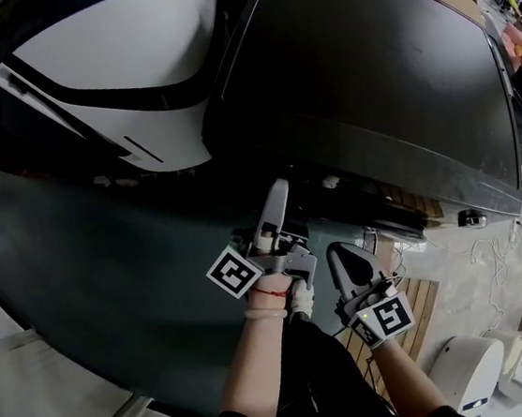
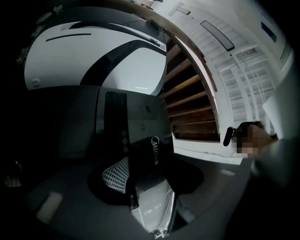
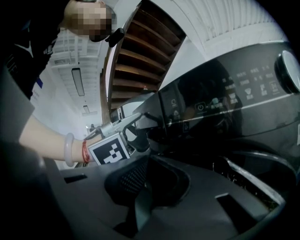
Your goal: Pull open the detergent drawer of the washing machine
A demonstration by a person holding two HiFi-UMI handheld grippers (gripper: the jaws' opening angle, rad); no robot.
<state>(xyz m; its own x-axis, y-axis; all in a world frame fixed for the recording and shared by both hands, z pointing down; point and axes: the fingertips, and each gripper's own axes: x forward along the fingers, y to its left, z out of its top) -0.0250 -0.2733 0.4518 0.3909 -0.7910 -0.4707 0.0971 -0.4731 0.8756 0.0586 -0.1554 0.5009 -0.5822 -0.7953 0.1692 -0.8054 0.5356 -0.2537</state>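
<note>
Below the head camera stands the dark washing machine (image 1: 368, 76), its glossy top filling most of the view. At the top of its front, left of the control panel (image 3: 225, 93), sits the detergent drawer (image 2: 140, 150). It is probably a stiff, light plastic tray, and its shiny face looks slippery. I judge the side edges give the surest hold, for a straight, level pull. The left tool (image 1: 279, 189) stands wide with that face between its jaws, no firm pinch showing. The right tool (image 1: 338, 255) hangs nearby, jaws apart and empty.
</note>
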